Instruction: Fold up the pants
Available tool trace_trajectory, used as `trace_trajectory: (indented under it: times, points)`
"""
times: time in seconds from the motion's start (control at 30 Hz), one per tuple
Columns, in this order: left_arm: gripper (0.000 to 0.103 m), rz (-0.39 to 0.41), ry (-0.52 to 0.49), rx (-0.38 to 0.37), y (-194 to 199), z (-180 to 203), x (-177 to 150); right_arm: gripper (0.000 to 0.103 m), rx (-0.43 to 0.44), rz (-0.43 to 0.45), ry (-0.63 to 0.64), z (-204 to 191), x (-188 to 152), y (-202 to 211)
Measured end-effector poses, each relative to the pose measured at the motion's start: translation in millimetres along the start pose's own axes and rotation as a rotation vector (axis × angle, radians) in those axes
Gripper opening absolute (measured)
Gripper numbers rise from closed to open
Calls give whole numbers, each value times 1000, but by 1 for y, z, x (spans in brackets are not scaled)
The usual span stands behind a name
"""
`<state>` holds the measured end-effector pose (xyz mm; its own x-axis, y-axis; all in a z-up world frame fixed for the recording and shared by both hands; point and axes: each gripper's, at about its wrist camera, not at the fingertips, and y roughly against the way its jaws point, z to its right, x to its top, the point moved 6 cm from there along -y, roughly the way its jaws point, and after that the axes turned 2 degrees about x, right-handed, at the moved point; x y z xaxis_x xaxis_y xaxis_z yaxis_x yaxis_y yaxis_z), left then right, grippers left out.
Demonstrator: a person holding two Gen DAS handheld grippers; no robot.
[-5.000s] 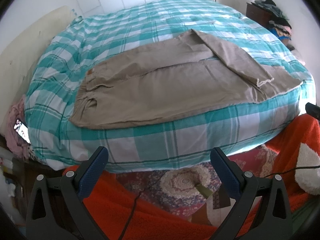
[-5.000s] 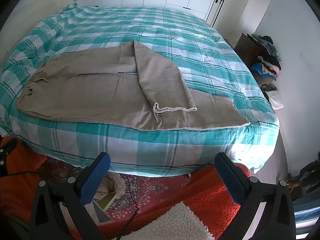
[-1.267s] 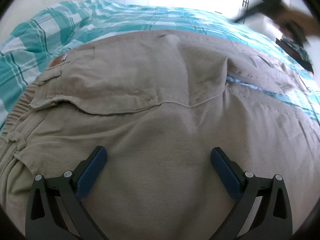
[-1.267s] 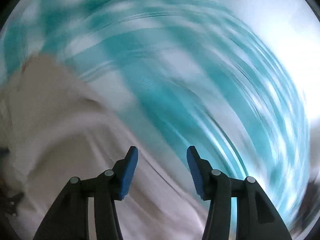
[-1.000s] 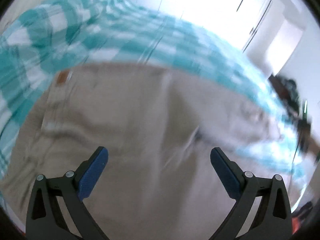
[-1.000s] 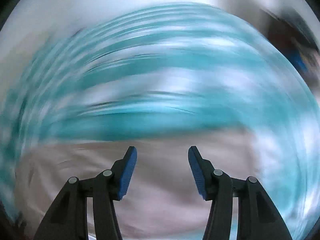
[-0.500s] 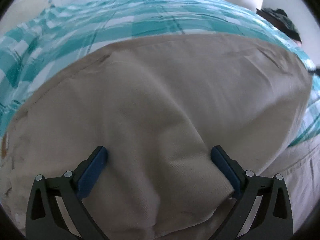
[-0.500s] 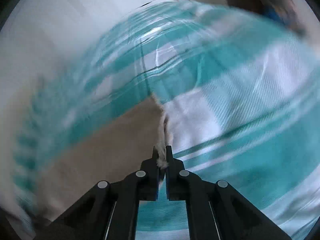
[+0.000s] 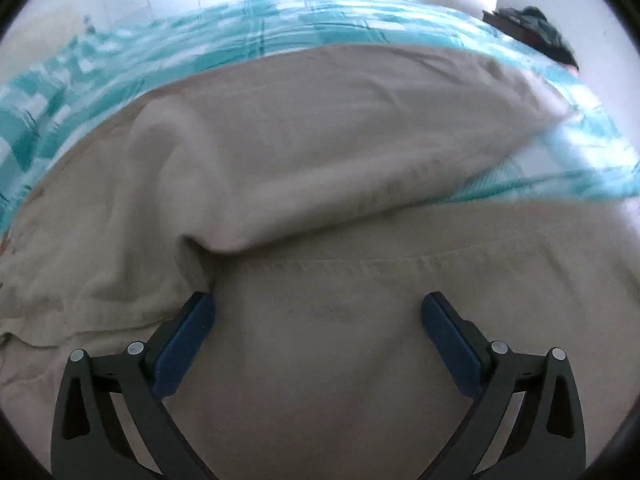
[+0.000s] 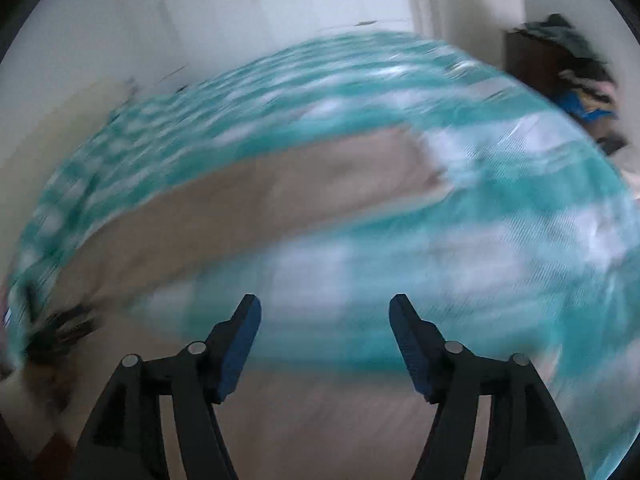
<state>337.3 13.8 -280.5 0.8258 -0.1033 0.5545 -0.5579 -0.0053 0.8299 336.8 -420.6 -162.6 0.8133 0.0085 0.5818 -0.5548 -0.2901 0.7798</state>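
Two claws are over the beige pants (image 9: 320, 152), which lie spread on the bed (image 9: 280, 24) with its teal and white checked cover. From the left wrist view, the left claw (image 9: 318, 320) is spread wide and low over the near trouser leg, with nothing pinched between its blue pads (image 9: 184, 332); its left pad is just beside a fold where the far leg makes a soft ridge over the near one. The far edge of the pants runs as a curve against the checked cover, and at the right a wedge of bare cover shows between the two legs. From the right wrist view, which is much blurred, the right claw (image 10: 325, 340) has just been opening and now stands spread with no cloth between its pads; under it is bare cover and a strip of beige cloth at the bottom. The far leg ends at a hem (image 10: 424, 160) toward the right, with open cover around it. Beyond the bed are white closet doors (image 10: 320, 0), and at the right a dark cabinet (image 10: 524, 56) carries a pile of clothes (image 10: 580, 72), well apart from the pants.
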Motion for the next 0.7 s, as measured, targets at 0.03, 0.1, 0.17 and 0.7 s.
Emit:
trace_trajectory:
  times: [0.03,0.1,0.17,0.7]
  points:
    - [103,6,11,-10,1,-1,-1,72,2,-22,11,-11,-17,-2]
    - [103,-9,36,-43,1,-6,0,71,-38,-119,50,-24,-67,-10]
    - [103,-11,51,-63,0,-7,1,70,-190,-156,87,-6,-109,-12]
    - [103,-21,49,-60,-7,-7,9,81,-398,32,-96,79,-101,0]
